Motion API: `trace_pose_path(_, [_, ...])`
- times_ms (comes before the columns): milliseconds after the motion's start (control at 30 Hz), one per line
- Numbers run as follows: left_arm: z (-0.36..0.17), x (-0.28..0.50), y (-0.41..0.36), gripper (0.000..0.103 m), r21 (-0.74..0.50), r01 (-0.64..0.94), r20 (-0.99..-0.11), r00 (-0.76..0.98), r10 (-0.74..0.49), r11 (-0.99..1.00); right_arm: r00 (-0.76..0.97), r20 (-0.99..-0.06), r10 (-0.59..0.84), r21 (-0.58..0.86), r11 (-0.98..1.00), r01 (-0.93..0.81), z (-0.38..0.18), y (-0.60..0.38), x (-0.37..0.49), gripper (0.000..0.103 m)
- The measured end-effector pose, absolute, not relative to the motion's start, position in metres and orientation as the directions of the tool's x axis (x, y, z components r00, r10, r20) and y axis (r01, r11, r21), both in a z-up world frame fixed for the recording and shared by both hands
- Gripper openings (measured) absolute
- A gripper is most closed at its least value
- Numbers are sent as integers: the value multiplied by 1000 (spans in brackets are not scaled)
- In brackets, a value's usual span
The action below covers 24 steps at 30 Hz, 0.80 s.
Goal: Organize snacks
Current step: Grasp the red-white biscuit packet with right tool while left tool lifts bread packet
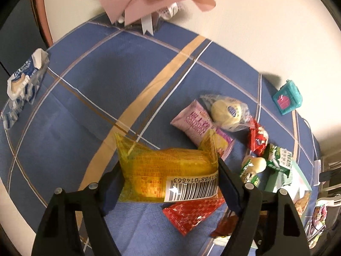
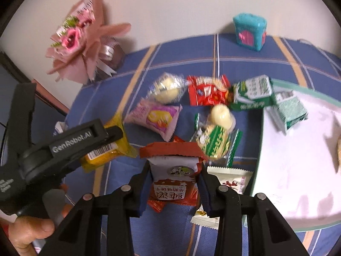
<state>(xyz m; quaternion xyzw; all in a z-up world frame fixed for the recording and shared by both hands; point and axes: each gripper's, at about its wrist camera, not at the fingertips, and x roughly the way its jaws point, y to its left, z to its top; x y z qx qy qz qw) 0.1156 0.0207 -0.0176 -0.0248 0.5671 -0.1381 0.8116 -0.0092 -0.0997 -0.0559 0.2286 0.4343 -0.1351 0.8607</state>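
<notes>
Left wrist view has my left tool (image 1: 168, 183) clamping the yellow snack pack (image 1: 166, 170), my right tool (image 2: 173, 183) pinching a red-and-white biscuit packet (image 2: 173, 177); either slick wrapper could slip free.

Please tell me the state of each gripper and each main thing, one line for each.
left gripper: shut on yellow packet.
yellow packet: held off the cloth.
right gripper: shut on red-and-white packet.
red-and-white packet: held, upright.
green-rimmed box: open.
teal tin: standing upright.
</notes>
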Motion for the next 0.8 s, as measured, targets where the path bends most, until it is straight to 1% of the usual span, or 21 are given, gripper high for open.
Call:
trace_pose_path(133, [-7, 109, 20, 81, -195, 206, -900, 350, -258, 959, 595, -800, -77, 242, 866, 437, -44, -97, -16, 42])
trace_pose_path(300, [-7, 107, 16, 81, -199, 210, -895, 359, -265, 957, 564, -819, -106, 225, 845, 486, -44, -110, -30, 42])
trace_pose_path(567, [-2, 98, 9, 81, -215, 234, -890, 352, -289, 948, 536, -820, -199, 226, 748, 624, -38, -158, -68, 42])
trace_pose_path(800, [3, 83, -15, 81, -217, 304, -886, 337, -318, 928, 483, -831, -278, 222, 630, 744, -37, -204, -105, 42])
